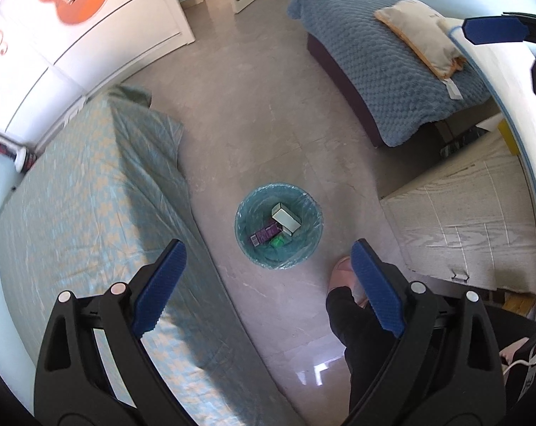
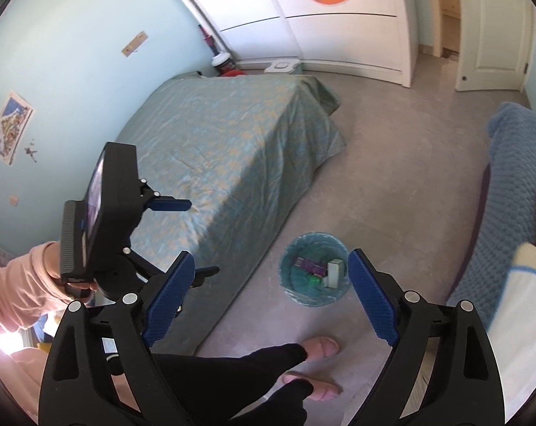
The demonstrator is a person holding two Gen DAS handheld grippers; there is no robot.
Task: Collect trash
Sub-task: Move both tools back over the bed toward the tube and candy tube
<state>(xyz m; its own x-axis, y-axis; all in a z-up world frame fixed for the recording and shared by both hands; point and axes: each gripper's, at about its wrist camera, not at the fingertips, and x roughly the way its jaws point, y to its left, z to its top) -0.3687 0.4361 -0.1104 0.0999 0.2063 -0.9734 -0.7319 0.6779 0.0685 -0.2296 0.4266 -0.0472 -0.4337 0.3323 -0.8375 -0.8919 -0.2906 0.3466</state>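
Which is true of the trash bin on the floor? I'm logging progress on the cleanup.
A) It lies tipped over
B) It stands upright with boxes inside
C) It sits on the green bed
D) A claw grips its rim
B: the trash bin stands upright on the floor, with a white box and a purple box inside.

Black hand-held gripper (image 1: 268, 287) frames, ridged blue finger pads (image 2: 372, 301), silver screws, pink sleeve (image 2: 16, 284), black trousers (image 2: 232, 365), pink slippers (image 2: 321, 346)

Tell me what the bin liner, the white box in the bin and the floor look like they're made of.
Bin liner: thin translucent blue-green plastic film, judging by its crinkled, glossy edge folded over the trash bin.
White box: likely cardboard, with flat matte faces and crisp folded edges.
Floor: polished stone or tile, probably; it is grey and mottled, with faint joint lines and window glare.
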